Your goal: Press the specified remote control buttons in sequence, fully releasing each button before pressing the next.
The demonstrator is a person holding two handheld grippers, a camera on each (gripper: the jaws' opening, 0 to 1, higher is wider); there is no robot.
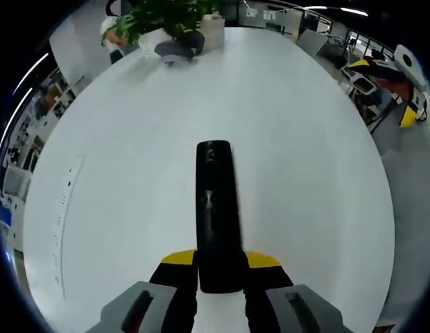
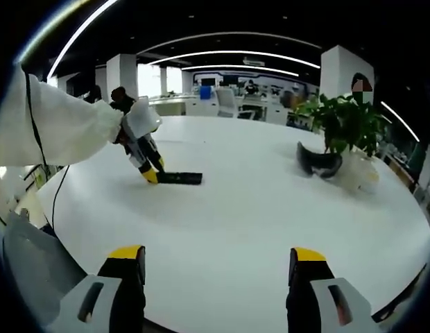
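A long black remote control (image 1: 216, 208) lies flat on the white table (image 1: 305, 173), pointing away from me in the left gripper view. My left gripper (image 1: 218, 267) is shut on its near end, yellow-tipped fingers (image 1: 179, 259) pressed against both sides. In the right gripper view the same remote (image 2: 179, 178) shows far off at the left, held by the left gripper (image 2: 151, 172) in a white-sleeved hand. My right gripper (image 2: 216, 267) hovers open above the table's near edge, with nothing between its fingers.
A potted green plant (image 2: 347, 125) in a white pot and a dark headset-like object (image 2: 317, 163) stand at the table's far side. A strip of sockets (image 1: 66, 215) is set into the tabletop. Office desks and chairs lie beyond.
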